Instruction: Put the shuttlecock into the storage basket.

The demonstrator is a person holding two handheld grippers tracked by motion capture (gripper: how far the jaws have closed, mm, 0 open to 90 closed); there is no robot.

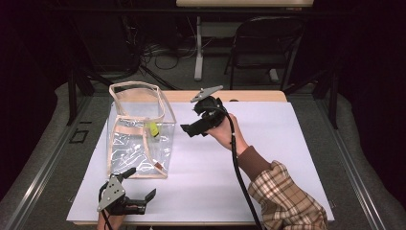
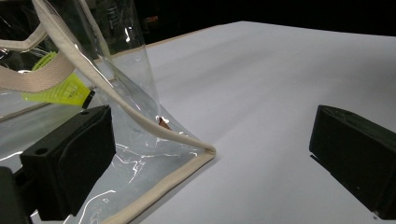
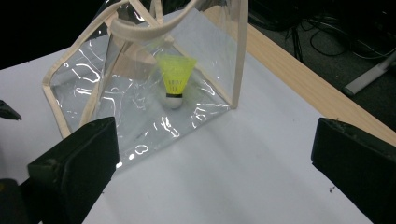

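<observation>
Shuttlecock (image 3: 174, 80) in clear bag (image 1: 139, 132), both grippers open, empty

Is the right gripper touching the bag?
Apart. The right gripper view shows bare white table between the open jaws and the bag; the high view shows the right gripper beside it with a gap.

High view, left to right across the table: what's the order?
Left hand-held gripper → clear bag, with the yellow shuttlecock inside it → right hand-held gripper → plaid sleeve.
</observation>
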